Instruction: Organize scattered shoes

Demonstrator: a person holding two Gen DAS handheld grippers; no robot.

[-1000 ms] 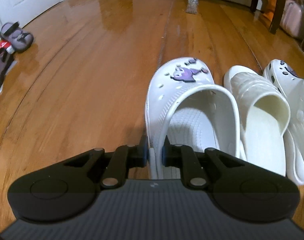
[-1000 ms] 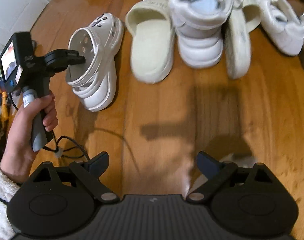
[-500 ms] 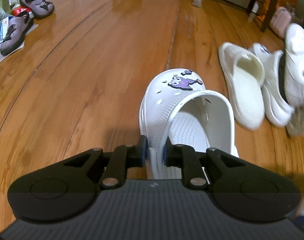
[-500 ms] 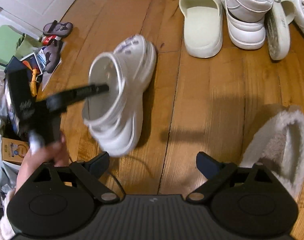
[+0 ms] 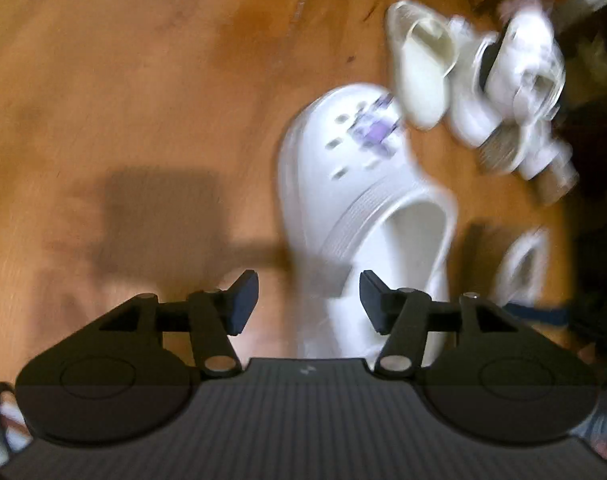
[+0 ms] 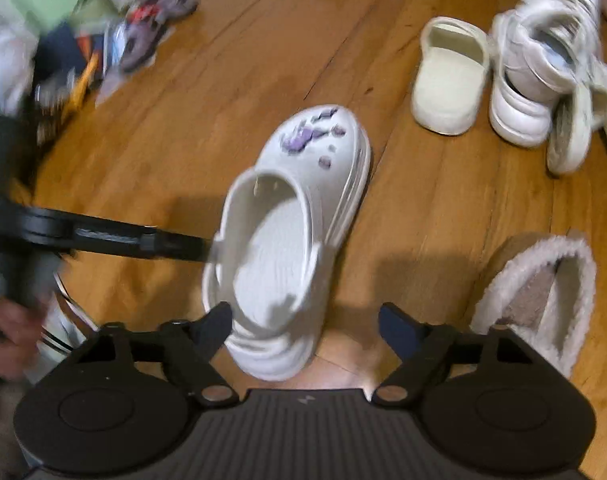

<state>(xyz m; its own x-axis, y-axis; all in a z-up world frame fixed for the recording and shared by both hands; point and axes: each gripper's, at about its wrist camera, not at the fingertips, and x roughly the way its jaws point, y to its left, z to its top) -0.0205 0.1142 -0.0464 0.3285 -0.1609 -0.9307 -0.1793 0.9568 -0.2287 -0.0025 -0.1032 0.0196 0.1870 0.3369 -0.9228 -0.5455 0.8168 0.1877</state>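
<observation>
Left wrist view, blurred: my left claw point(image 5: 309, 300) gapes wide, holding nothing. White clog point(image 5: 363, 200) lies on the wood floor point(image 5: 143, 80) just ahead, heel under my right finger, toe pointing away and slightly left.

Right wrist view: my right claw point(image 6: 303, 328) spread wide, empty. Clog point(image 6: 291, 236) heel nearest, toe away-right. No legible writing.

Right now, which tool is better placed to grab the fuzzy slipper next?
Probably the right tool: it is open, and the fuzzy slipper lies just beside it. The left tool is open over the white clog.
</observation>
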